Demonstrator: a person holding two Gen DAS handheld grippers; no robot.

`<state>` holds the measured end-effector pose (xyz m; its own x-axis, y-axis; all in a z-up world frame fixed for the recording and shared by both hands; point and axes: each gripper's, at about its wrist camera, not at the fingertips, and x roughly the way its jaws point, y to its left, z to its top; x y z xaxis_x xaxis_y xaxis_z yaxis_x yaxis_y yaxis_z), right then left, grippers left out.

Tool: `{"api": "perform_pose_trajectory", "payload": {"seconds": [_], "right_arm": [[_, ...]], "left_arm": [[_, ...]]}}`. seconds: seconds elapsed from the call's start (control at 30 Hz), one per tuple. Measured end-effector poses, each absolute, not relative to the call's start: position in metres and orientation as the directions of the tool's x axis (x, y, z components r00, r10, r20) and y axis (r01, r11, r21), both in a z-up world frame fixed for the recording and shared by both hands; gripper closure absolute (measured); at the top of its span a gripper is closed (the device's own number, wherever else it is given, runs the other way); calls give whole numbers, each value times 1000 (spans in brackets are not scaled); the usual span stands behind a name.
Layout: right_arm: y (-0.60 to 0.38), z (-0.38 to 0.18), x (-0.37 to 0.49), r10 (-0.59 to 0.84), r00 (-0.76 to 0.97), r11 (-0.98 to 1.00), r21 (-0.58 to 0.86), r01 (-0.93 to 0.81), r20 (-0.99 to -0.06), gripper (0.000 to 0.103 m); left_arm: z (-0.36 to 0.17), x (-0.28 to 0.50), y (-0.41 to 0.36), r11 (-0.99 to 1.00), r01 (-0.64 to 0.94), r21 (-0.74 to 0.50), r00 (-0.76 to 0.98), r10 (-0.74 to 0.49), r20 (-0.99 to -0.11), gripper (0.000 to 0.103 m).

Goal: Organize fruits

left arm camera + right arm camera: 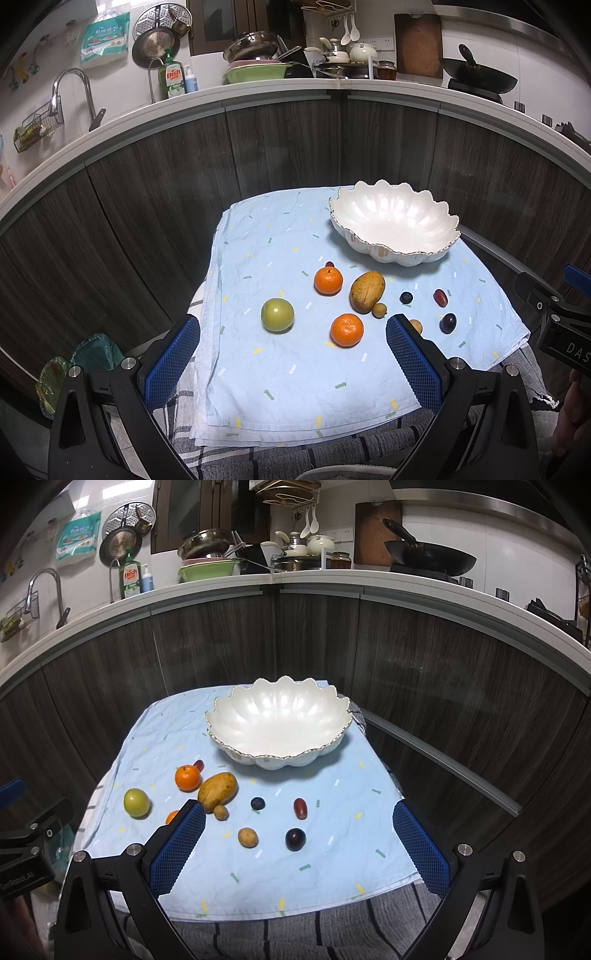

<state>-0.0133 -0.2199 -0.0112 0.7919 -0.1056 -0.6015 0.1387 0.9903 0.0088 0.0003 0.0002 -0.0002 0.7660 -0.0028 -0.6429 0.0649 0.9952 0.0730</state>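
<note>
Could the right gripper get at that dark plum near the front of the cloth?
Probably yes. The right gripper is open and empty, and the dark plum lies alone on the blue cloth, between the fingers' line of sight, with nothing touching it.

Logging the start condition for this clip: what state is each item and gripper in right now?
left gripper: open, holding nothing
right gripper: open, holding nothing
white bowl: upright, empty
mango: lying on the cloth, touching a small brown fruit
two oranges: on the cloth, apart
green fruit: on the cloth, alone
dark plum: on the cloth, loose
blue cloth: spread flat, wrinkled
</note>
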Motion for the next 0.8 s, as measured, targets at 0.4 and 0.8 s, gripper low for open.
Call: {"api": "perform_pose_trajectory", "payload": {"seconds": [0.4,0.8], "right_arm": [[-220,-11,-13,-105,792,990,9,139,-602,0],[-220,-13,-12,-105,790,990,9,139,-604,0]], "left_arm": [[0,0,0,995,65,73,766,-3,-643,0],[0,0,0,995,65,73,765,-2,-645,0]]}}
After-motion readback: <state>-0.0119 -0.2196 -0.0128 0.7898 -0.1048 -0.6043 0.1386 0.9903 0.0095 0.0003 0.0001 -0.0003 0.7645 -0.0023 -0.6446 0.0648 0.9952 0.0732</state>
